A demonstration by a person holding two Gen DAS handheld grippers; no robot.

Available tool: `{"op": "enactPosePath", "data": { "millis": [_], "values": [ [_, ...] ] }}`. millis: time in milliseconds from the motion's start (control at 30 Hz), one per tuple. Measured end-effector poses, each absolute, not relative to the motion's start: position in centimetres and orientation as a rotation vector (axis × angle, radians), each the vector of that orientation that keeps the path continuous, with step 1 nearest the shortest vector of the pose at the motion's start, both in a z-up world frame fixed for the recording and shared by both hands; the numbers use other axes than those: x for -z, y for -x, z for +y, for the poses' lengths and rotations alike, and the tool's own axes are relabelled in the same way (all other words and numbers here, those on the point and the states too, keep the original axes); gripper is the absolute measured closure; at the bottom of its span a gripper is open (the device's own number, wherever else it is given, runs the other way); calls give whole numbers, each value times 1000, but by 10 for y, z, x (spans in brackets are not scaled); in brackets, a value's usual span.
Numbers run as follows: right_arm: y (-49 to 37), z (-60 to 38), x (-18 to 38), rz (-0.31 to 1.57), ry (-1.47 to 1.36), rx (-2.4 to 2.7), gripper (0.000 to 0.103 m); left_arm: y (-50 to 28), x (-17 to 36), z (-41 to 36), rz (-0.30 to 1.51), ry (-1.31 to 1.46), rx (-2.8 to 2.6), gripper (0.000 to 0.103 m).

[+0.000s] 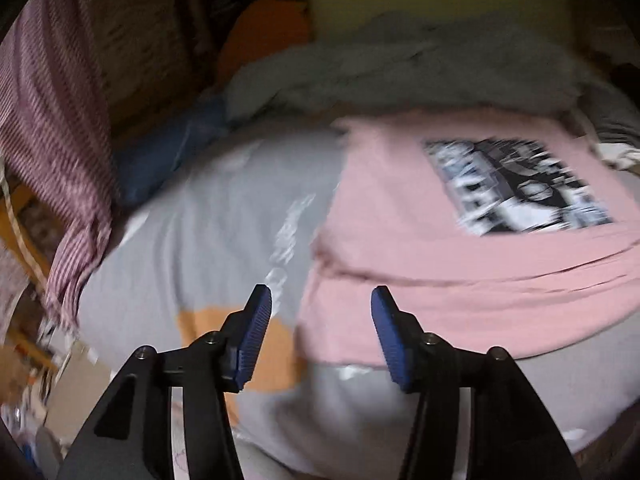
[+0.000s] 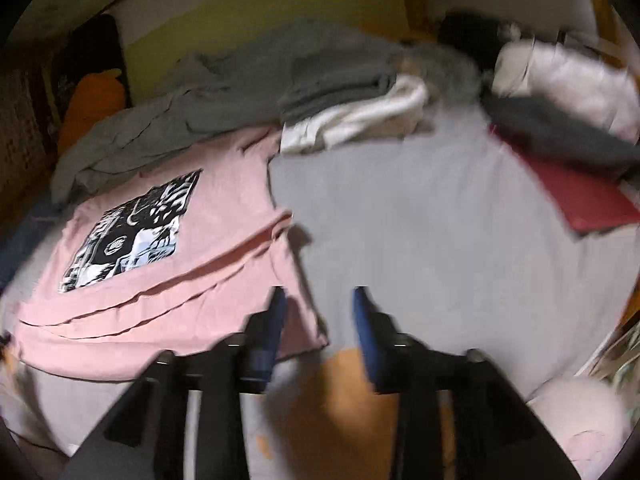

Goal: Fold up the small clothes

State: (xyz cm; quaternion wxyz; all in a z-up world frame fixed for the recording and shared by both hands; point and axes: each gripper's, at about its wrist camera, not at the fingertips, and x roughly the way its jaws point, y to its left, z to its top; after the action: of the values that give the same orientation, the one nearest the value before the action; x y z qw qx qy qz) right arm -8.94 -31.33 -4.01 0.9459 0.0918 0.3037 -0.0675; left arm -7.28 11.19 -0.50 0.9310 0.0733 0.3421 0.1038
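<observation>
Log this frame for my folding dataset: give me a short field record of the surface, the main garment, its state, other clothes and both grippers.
surface: grey bedsheet
main garment: pink T-shirt with black-and-white print
state: lying flat, partly folded, print up
other clothes: grey pile, white folded item, red item
left gripper: open, empty, over the shirt's edge
right gripper: open, empty, at the shirt's corner

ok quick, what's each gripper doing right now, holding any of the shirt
Left gripper: open, nothing between its fingers, above the pink shirt.
Right gripper: open, empty, over the shirt's edge.
</observation>
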Motion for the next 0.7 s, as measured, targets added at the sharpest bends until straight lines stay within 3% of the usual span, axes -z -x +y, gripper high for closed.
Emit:
{"op": "enactPosePath", "data": {
  "millis": [133,267,500,700],
  "values": [
    [87,-298,16,577,-149,-18,62,57,-10,98,708,-131,-106,51],
    [60,-266,11,694,-93,-233,62,33,-5,78,822,-78,55,51],
    [42,-214,44,878,53,-318,61,26,35,51,964,-97,100,51],
    [34,-201,54,896,140,-292,52,11,45,43,998,-137,97,49]
  ]
}}
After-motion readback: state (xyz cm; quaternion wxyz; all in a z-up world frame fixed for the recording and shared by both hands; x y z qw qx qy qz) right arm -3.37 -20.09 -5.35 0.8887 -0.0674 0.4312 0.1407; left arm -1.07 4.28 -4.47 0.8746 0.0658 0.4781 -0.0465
